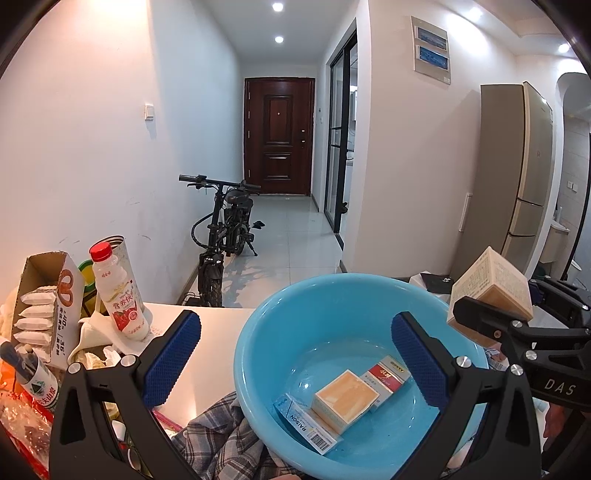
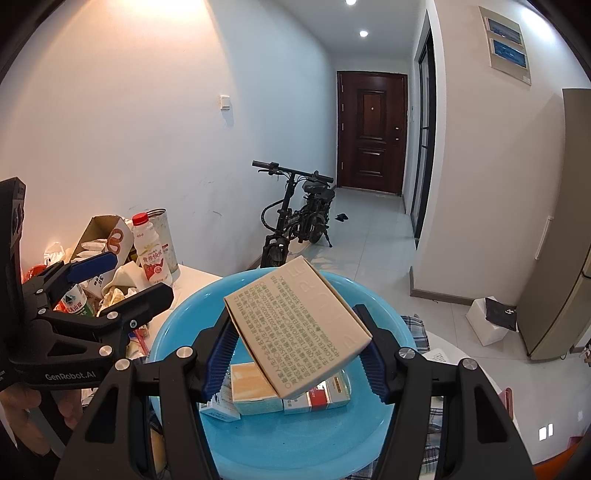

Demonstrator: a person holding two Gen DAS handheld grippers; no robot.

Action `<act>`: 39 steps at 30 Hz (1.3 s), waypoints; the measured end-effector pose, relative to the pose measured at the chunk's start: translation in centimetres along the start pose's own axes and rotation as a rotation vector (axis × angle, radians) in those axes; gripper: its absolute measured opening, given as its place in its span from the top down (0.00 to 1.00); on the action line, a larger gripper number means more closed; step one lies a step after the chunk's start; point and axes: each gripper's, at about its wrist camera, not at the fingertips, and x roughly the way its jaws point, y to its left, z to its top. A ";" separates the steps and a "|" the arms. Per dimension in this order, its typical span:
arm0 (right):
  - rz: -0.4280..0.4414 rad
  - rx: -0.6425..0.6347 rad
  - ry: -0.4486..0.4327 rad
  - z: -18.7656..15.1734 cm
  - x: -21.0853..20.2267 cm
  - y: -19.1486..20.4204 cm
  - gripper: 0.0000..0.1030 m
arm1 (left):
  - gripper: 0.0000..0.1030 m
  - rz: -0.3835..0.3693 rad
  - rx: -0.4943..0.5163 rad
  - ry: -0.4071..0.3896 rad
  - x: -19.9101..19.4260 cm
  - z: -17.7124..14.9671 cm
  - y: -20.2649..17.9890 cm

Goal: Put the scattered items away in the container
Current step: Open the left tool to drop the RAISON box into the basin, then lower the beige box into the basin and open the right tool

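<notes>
Door (image 1: 279,134): dark wood, twelve o'clock, hallway's far end.
Bike (image 1: 225,229): black, parked by left wall.
Fridge (image 1: 517,173): beige, three o'clock.
Wall pictures (image 1: 431,50): two, one o'clock, stacked.

Both views are bright and mostly sharp, lit from recessed ceiling lights (image 1: 277,6) that flare white. In the right wrist view a warm glow washes the wall (image 2: 110,92) at upper left. The floor (image 1: 291,236) shines with pale reflections, and the bike (image 1: 225,229) throws a soft shadow on it. Fisheye bending curves door and walls, and black vignette fills the corners.
</notes>
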 end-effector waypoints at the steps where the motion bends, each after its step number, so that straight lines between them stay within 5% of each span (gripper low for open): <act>1: 0.000 0.000 0.000 0.0 0.0 0.0 0.38 | 0.00 0.000 0.000 0.000 0.0 0.0 0.0; 39: -0.009 -0.011 0.002 -0.3 0.2 1.1 0.38 | 0.00 0.012 0.019 0.008 0.0 0.0 -0.2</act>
